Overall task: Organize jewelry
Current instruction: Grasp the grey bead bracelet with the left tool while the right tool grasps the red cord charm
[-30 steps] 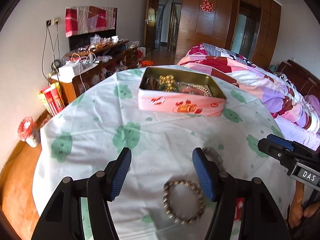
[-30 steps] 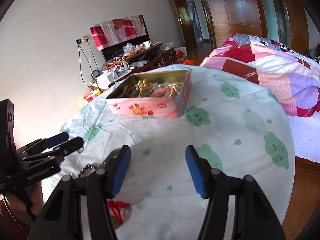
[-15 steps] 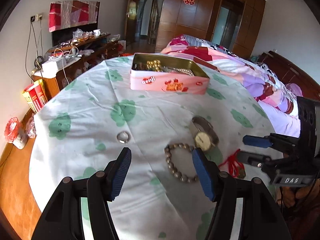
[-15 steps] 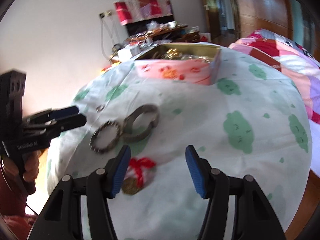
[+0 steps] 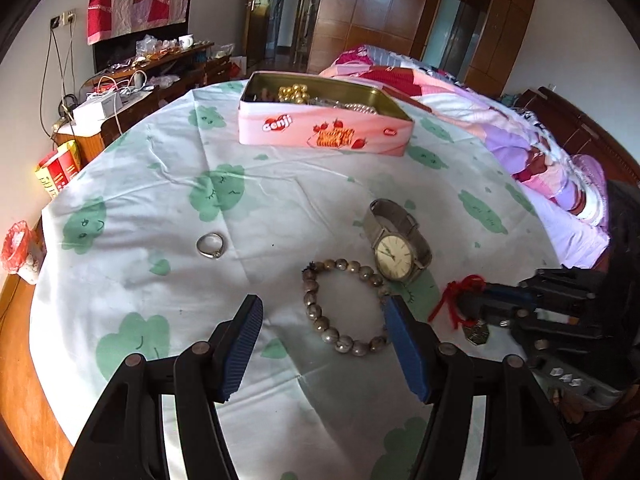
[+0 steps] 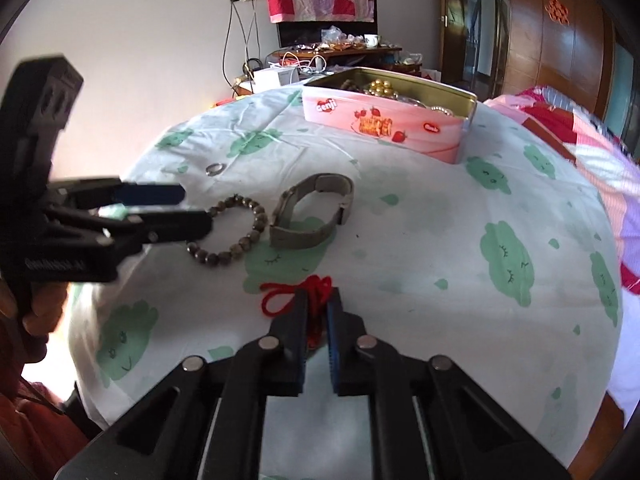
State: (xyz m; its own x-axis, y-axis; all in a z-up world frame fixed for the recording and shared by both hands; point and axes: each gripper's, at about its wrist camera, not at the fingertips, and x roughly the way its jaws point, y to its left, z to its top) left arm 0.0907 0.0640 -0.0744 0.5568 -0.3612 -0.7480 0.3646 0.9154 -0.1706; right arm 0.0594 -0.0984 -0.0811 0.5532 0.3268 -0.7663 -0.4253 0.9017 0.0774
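A pink open tin (image 5: 320, 132) (image 6: 384, 124) with gold beads and pearls inside stands at the far side of the round table. A bead bracelet (image 5: 340, 308) (image 6: 236, 228), a wristwatch (image 5: 396, 248) (image 6: 308, 216) and a silver ring (image 5: 211, 245) (image 6: 215, 168) lie on the cloth. My left gripper (image 5: 324, 320) is open just above the near part of the bracelet; it also shows in the right wrist view (image 6: 160, 208). My right gripper (image 6: 318, 308) is shut on a red cord (image 6: 296, 292) with a bronze pendant (image 5: 476, 332) hanging from it.
The table wears a white cloth with green clouds (image 5: 216, 192). A bed with a patchwork quilt (image 5: 500, 120) is to the right. A cluttered TV cabinet (image 5: 132, 80) stands by the far left wall, and a red bin (image 5: 16, 244) stands on the floor at the left.
My right gripper has moved down onto the red cord and shut on it. My left gripper has pulled back and nearer to the bracelet, still open.
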